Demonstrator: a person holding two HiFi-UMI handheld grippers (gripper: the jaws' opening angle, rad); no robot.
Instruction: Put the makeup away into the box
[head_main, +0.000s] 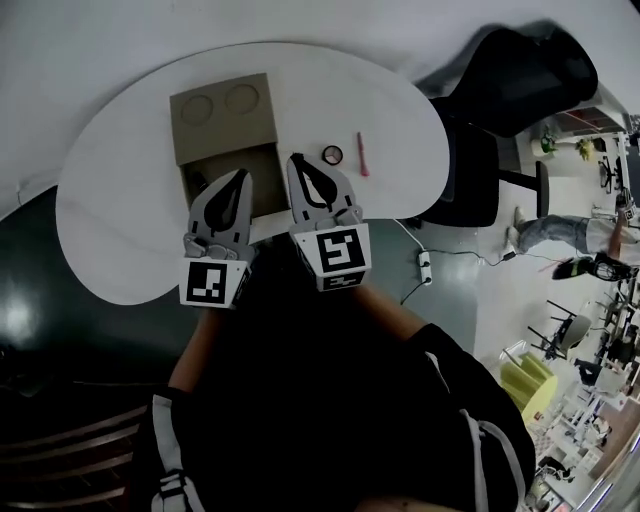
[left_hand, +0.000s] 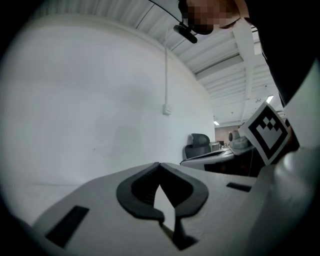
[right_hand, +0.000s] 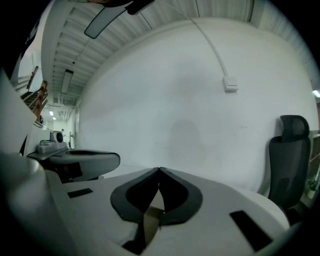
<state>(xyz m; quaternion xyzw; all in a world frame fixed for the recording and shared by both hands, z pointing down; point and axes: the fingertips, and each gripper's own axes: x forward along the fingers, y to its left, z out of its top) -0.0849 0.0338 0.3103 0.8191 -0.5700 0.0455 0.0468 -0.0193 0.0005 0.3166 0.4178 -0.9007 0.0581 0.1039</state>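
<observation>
Both tongs are pressed together and empty: the left gripper (head_main: 242, 175) and the right gripper (head_main: 297, 158) have their jaw tips meeting with nothing between. A pink makeup stick (head_main: 363, 153) lies on the white table (head_main: 110, 220), right of the cardboard box (head_main: 222, 120), its long axis running away from the person. A round compact (head_main: 332, 154) sits just beside it. The grippers are held side by side, nearly level, aimed over the box.

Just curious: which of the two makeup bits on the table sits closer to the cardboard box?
The small round one; the pink stick lies beyond it, farther from the box.
</observation>
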